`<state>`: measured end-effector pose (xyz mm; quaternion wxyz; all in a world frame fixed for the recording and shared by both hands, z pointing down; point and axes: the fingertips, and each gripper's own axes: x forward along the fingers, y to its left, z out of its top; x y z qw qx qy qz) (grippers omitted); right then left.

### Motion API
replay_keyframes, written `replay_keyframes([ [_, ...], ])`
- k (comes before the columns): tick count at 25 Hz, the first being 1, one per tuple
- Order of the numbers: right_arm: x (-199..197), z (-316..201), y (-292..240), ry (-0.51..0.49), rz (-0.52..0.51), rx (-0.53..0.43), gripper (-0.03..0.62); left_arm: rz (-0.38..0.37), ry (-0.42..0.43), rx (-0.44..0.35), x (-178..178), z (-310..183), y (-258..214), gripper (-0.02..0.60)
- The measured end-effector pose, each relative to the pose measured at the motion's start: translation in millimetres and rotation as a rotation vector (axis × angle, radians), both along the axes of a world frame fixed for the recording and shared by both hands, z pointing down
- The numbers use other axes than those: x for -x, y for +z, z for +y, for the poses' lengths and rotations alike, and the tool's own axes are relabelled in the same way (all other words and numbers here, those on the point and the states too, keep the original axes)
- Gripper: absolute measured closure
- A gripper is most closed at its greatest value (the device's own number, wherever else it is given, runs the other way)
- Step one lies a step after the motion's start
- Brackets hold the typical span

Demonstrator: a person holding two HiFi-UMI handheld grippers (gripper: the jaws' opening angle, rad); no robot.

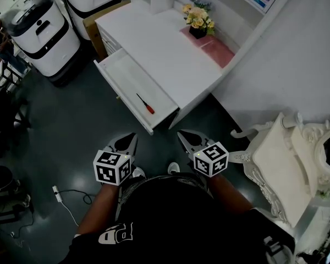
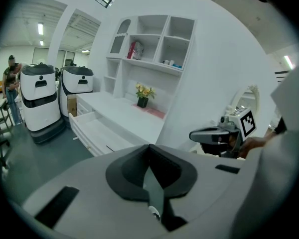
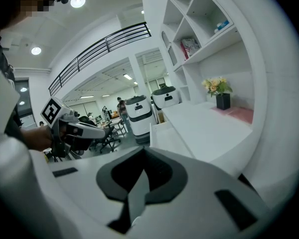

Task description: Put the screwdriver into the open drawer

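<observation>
While the screwdriver (image 1: 145, 104) lies in the open drawer (image 1: 126, 76), the left gripper (image 1: 131, 141) at its 7 o'clock and the right gripper (image 1: 183, 136) at 4 are both closed and empty.

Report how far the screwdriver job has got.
Done: the screwdriver already lies on the floor of the open drawer, its red handle showing.
In hand: nothing. The left tool and the right tool both have their jaws together with nothing between them, and both are held short of the desk.
Left: nothing of the placing, as far as the views show. The drawer stands open.
</observation>
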<state>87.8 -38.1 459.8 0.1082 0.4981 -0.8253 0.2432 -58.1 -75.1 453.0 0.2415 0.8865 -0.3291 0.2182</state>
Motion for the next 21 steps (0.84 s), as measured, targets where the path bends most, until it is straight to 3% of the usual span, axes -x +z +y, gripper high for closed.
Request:
replay_keyframes([
  [21,-2.4,1.1,2.7,0.001,0.005,0.013,0.585,-0.009,0.008,-0.001,-1.3,-0.4,-1.4,0.566],
])
